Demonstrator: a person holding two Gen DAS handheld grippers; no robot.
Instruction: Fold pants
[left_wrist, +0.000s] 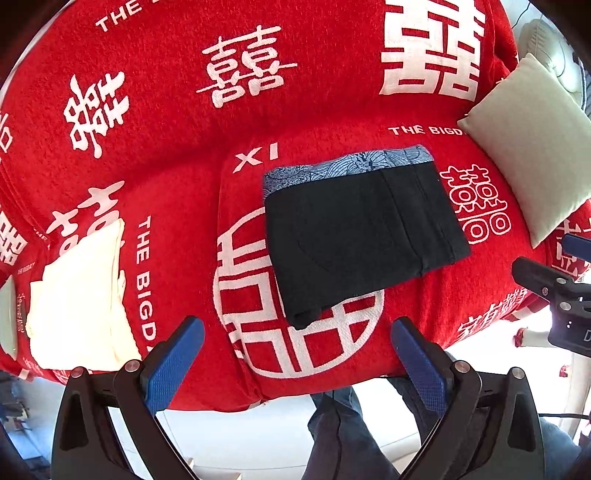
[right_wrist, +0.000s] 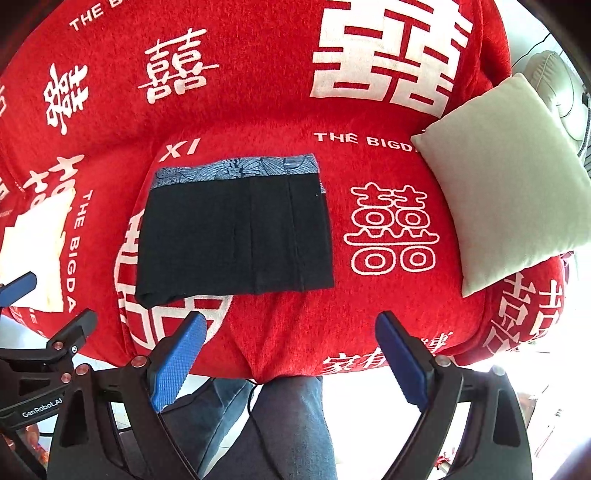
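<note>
Black pants (left_wrist: 362, 236) with a blue patterned waistband lie folded into a flat rectangle on the red sofa cover (left_wrist: 184, 177). They also show in the right wrist view (right_wrist: 236, 236). My left gripper (left_wrist: 297, 332) is open and empty, held back from the sofa's front edge, just short of the pants' near corner. My right gripper (right_wrist: 290, 323) is open and empty, held in front of the sofa, slightly right of the pants. Neither gripper touches the pants.
A folded cream cloth (left_wrist: 77, 302) lies at the left of the seat, also in the right wrist view (right_wrist: 37, 251). A pale cushion (left_wrist: 532, 144) leans at the right, also in the right wrist view (right_wrist: 506, 184). The person's legs in jeans (right_wrist: 288, 428) stand below the sofa edge.
</note>
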